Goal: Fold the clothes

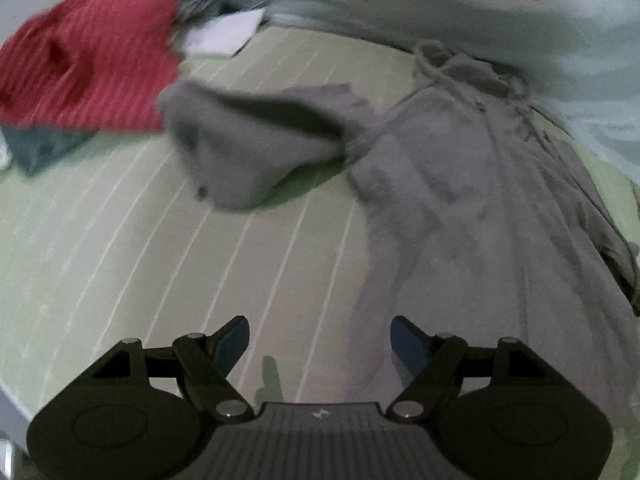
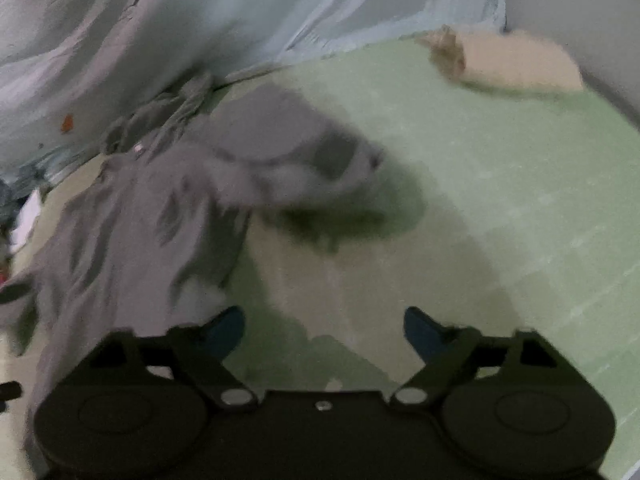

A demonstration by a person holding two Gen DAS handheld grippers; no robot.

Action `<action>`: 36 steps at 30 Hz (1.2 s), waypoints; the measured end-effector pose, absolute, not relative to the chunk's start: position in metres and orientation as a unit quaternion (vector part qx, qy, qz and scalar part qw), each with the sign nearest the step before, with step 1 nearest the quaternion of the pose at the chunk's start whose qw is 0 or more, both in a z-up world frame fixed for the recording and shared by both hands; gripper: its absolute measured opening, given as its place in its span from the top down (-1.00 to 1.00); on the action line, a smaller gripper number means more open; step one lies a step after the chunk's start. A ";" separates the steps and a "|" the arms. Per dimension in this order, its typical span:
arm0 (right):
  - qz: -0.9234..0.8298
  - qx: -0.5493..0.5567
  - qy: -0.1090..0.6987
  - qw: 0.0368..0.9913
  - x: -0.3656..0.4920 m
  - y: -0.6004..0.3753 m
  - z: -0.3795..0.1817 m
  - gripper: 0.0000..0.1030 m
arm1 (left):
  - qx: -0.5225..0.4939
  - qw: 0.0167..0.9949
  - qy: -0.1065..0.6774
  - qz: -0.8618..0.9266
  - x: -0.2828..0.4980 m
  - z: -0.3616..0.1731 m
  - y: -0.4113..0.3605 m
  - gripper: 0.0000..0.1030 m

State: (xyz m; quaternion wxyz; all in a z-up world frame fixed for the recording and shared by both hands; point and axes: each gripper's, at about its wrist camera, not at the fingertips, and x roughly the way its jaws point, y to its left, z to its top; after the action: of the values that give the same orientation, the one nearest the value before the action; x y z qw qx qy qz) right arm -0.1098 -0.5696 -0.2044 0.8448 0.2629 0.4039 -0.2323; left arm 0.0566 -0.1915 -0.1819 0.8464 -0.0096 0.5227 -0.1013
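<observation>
Garment: I see a grey garment spread long on the pale green striped sheet, its drawstring end toward the rumpled pale blue bedding; I take it as my landmark.
Left sleeve or leg: a grey flap sticks out sideways from the garment's upper part, blurred, with a shadow under it; I cannot tell whether it touches the sheet.
Left gripper: my left gripper hangs above the sheet just beside the garment's lower edge, fingers spread wide, nothing between the blue pads.
Right gripper: my right gripper hangs on the garment's other side, over bare sheet, fingers spread wide with nothing between them. The grey cloth lies beside its left finger.
Right flap: a second grey flap reaches out from the garment over the sheet, blurred, casting a dark shadow.
Red garment: a red ribbed piece lies well apart from the grey garment, beyond the left flap, over a teal cloth.
White sheet: a flat white item lies beside the red piece.
Tan bundle: a tan bundle lies well apart from the garment, at the sheet's far corner.
</observation>
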 end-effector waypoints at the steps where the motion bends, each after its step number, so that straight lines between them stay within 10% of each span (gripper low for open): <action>1: -0.227 0.273 0.400 0.845 -0.113 -0.567 -0.205 -0.51 | -0.021 0.843 0.527 -0.108 0.050 -0.183 -0.186 -0.49; 9: -0.241 0.295 0.389 0.839 -0.138 -0.558 -0.206 -0.42 | -0.061 0.812 0.551 -0.183 0.020 -0.204 -0.184 -0.48; 14: -0.252 0.289 0.414 0.825 -0.149 -0.556 -0.213 -0.33 | -0.057 0.804 0.555 -0.205 0.018 -0.211 -0.199 0.62; 17: -0.253 0.286 0.418 0.824 -0.153 -0.552 -0.215 -0.33 | -0.055 0.820 0.533 -0.201 0.016 -0.200 -0.198 0.80; 36: -0.027 0.226 0.413 0.882 -0.111 -0.475 -0.207 -0.32 | -0.103 0.865 0.485 -0.077 0.027 -0.180 -0.126 0.75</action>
State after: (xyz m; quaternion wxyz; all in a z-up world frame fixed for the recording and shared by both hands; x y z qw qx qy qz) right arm -0.1108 -0.4749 -0.2068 0.8821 0.2256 0.4126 -0.0266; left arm 0.0266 -0.1262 -0.1795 0.8648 -0.1035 0.4853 -0.0769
